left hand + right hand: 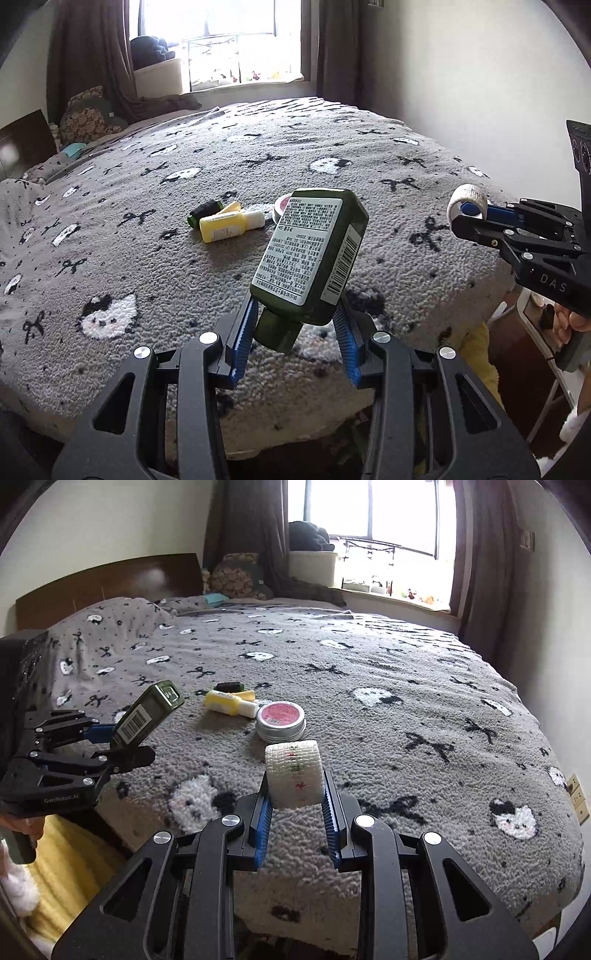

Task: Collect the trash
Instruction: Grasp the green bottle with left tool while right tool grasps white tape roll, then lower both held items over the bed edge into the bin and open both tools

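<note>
Both claws are carrying trash above the bed (406,738): the left claw (295,325) is clamping a green bottle (310,254), the right claw (295,805) a white tape roll (293,773). Next, a bin; none is showing. A pink tin (280,720) and yellow bottle (229,703) are waiting at twelve o'clock.

On bed (406,709): lidded tin (281,720) right of squeeze tube (231,704), small bottle (229,686) just behind tube. Above near edge: upturned bottle (310,254) between left fingers (242,339); tape roll (294,773) between right fingers (331,821), before tin.
</note>
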Tool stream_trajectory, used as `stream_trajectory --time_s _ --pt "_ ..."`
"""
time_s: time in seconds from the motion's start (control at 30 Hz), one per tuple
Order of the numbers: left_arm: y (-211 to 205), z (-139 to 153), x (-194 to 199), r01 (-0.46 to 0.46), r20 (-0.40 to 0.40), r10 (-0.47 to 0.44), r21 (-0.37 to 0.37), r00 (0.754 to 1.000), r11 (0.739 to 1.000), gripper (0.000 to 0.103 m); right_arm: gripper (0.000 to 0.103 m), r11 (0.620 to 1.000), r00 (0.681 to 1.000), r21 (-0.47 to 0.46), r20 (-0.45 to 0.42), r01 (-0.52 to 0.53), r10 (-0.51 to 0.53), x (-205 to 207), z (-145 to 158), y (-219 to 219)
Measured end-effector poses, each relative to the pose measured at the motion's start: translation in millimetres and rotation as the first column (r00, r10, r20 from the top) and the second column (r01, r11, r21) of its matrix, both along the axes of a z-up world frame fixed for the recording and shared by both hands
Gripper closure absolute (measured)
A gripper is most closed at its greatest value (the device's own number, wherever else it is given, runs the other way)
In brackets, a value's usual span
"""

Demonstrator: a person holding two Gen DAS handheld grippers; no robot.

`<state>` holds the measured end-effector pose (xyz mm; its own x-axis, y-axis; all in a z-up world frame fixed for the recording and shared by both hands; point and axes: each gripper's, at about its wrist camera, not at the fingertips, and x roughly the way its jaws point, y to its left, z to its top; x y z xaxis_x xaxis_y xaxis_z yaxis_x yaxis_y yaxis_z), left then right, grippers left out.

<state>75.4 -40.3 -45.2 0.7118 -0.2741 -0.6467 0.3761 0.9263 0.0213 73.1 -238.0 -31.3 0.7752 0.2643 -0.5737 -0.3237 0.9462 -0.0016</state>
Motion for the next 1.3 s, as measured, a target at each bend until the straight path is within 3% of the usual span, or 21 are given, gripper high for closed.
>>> stream_trajectory --time_s 0.27,0.63,1.03,1.3 --pt "-8.0 -8.8 -57.5 0.038 0.014 -0.039 0.014 0.999 0.999 0.064 0.077 0.999 0.999 -0.035 -0.012 -0.036 0.036 -48.2 -11.9 0.9" --pt "-12.1 -61.2 -100.7 0.072 -0.119 -0.072 -0.003 0.99 0.997 0.064 0.077 1.0 0.996 -0.025 -0.085 0.003 -0.006 -90.1 -52.5 2.6" --pt "-22.3 -149.4 -111.2 0.117 -0.347 -0.104 0.016 0.932 0.993 0.064 0.077 0.999 0.966 -0.015 -0.256 0.035 -0.038 -96.2 -116.1 3.6" --pt "-20.0 -187.0 -96.7 0.104 -0.444 -0.088 0.012 0.892 0.995 0.064 0.077 0.999 0.935 0.023 -0.355 0.03 -0.019 -89.6 -154.1 14.7"
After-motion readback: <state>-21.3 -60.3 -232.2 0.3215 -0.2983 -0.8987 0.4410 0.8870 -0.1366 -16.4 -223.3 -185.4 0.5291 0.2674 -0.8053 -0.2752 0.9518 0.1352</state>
